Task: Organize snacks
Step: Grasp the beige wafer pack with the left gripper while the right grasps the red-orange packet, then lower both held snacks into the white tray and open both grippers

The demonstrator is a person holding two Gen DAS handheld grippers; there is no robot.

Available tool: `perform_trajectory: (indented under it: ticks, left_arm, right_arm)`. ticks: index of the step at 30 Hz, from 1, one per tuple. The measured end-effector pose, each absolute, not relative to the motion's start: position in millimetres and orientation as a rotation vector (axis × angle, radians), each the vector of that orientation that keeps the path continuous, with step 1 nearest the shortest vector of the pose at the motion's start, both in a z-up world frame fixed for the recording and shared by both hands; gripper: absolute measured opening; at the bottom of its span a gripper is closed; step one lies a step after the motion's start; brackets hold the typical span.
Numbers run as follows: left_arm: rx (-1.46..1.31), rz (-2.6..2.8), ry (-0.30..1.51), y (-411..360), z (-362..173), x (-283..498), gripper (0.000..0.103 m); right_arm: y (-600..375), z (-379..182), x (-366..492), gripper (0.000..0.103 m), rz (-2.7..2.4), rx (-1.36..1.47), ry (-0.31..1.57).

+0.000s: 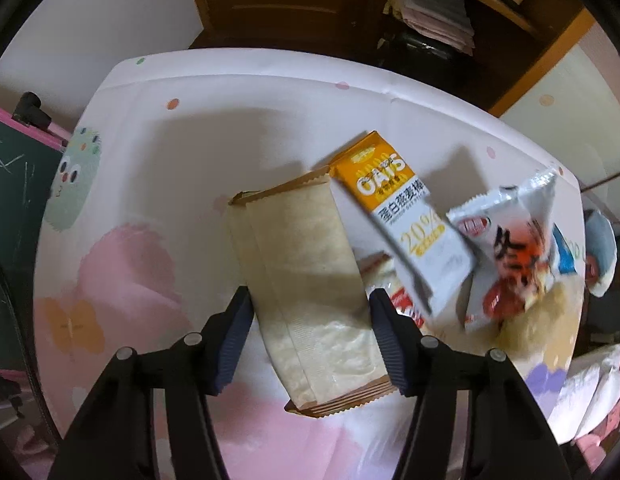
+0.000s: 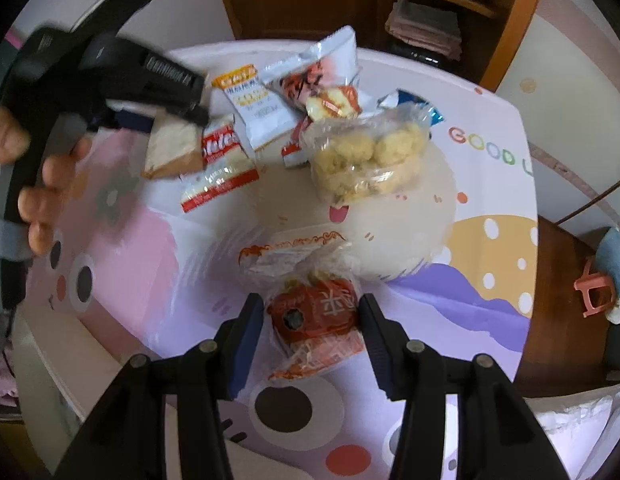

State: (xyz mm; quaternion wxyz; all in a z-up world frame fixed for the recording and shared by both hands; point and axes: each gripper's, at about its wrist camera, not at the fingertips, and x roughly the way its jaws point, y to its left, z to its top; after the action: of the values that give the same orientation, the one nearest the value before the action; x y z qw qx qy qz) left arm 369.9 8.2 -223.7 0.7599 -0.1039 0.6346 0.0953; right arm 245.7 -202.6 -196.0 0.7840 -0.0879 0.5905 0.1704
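1. Left gripper: fingers part-open, straddling the long beige brown-edged wrapped wafer packet without touching it.
2. Right gripper: fingers part-open either side of the red-labelled clear pastry packet; contact unclear.
3. Beside the wafer packet on the cartoon-printed surface: orange-white oats bar.

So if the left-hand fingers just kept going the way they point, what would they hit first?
Probably the tan wafer pack lying between the left gripper fingers, then the table beneath it; how far off the pack is stays unclear.
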Motion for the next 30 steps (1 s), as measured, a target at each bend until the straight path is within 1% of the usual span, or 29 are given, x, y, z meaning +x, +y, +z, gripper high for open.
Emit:
perform_trajectory:
  ticks: [4, 11, 13, 19, 25, 30]
  left_arm:
    - [-0.202, 0.142, 1.352, 11.1, -190.8, 349.8, 0.058]
    - [-0.109, -0.021, 1.269, 10.1, -104.6, 286.6, 0.058]
    - [-0.078, -0.068, 1.244, 11.5, -78.7, 258.0, 0.058]
    - [-0.013, -0.165, 1.186, 6.5, -30.1, 169.7, 0.058]
    - [0.037, -0.213, 1.146, -3.4, -13.1, 89.6, 0.058]
    - [0.006, -0.235, 1.145, -7.4, -19.7, 46.8, 0.058]
  right_arm:
    - [-204.4, -170.0, 234.0, 0.049, 0.363, -0.157, 1.233]
    - [-203.4, -118.9, 192.4, 0.049, 0.374, -0.119, 1.141]
    - [-202.0, -102.1, 176.7, 0.049, 0.378, -0.104, 1.11]
    - [-201.1, -55.4, 115.1, 0.049, 0.37, -0.051, 1.041]
    - [-197.4, -24.7, 52.1, 0.049, 0.366, -0.036, 1.001]
    - [-196.5, -13.7, 8.8, 0.049, 0.362, -0.012, 0.989]
